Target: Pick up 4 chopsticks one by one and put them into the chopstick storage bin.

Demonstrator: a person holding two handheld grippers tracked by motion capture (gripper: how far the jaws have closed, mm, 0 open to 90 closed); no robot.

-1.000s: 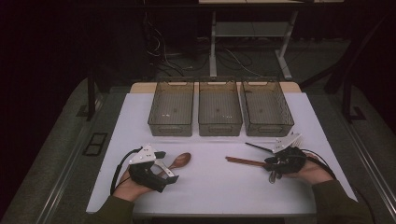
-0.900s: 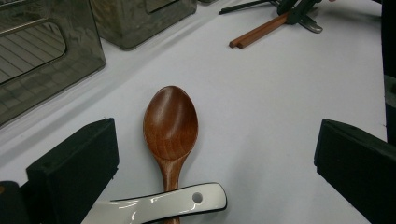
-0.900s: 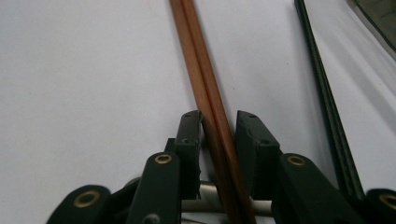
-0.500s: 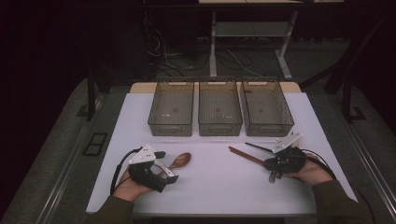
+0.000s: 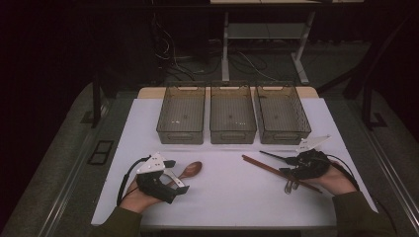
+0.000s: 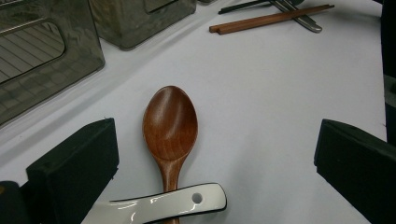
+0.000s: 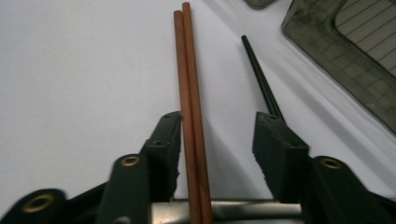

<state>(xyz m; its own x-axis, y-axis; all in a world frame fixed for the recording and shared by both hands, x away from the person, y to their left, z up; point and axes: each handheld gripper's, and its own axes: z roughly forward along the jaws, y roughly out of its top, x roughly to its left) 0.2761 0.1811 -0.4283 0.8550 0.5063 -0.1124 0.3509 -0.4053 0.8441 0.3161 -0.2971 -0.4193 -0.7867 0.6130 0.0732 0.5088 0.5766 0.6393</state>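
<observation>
The right tongs (image 7: 217, 135) have just been opening and now stand spread around the brown chopsticks (image 7: 191, 93), which lie on the white worktop (image 5: 227, 197) across a metal utensil (image 7: 233, 210), with a black chopstick (image 7: 261, 79) beside them. The pair looks light, stiff and smooth, apt to roll; a grip near mid-length would hold both. The left tongs (image 6: 217, 158) stand spread around a wooden spoon (image 6: 170, 121).

Brown wooden spoon (image 6: 170, 126), reddish-brown chopsticks (image 7: 190, 93), white table (image 5: 222, 197), smoky-grey bins (image 5: 232, 113).
</observation>
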